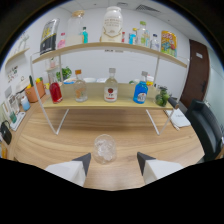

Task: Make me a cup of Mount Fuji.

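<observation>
I am hovering my released gripper around the clear ice-filled glass at twelve o'clock, bottles untouched, pouring not yet begun.

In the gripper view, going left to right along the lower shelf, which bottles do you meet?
Red-liquid bottle → amber-liquid bottle → clear bottle with red-and-white label → blue-liquid bottle. A clear glass stands on the table between the open claw tips.
</observation>
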Tool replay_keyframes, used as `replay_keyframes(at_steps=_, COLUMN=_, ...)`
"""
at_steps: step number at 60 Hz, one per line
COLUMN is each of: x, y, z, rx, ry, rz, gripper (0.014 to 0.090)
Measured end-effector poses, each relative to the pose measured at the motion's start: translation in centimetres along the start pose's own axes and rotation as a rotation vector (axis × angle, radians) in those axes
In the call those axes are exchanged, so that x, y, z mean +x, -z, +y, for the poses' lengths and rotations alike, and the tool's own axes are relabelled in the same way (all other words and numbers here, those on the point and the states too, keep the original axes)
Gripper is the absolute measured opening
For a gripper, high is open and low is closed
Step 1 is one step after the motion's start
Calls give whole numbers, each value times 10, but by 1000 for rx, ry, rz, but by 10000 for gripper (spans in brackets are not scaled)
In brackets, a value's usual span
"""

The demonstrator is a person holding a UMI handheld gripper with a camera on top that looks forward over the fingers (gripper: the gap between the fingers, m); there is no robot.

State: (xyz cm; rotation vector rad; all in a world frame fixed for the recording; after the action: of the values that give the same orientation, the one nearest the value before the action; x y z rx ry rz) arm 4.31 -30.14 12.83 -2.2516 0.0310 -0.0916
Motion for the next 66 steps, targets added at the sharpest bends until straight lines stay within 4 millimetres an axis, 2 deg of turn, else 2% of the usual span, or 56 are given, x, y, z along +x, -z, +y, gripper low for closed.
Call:
replay_keyframes(at_steps=5, x=0, y=2, z=0, rx=2, ry=-10, rz=3, gripper=864)
replay_keyframes(at_steps=11, x=-1, y=14, z=6, rx=6, ry=-13, rz=12, gripper=864)
replay_keyframes(at_steps=19, x=-11, y=28, z=10, rx=30, ry=-20, rz=6, gripper=864)
replay_keyframes(at_steps=29, x=-53, y=36, z=-3, rx=121, ry=-35, rz=-30, gripper=866)
replay_keyframes(at_steps=39, x=-99, y=35, z=-45, rx=264, ry=-69, rz=-83, gripper=866)
replay_keyframes(at_steps=45, x=-112, y=24, z=-77, rx=344, ry=-80, rz=-79, gripper=868)
replay_keyframes(at_steps=51, x=-118, y=1, z=-104, rx=380, ry=-84, rz=-73, gripper=867)
replay_keyframes(at_steps=66, x=-108, y=-63, z=-160, rx=425, ry=-44, rz=-49, gripper=833)
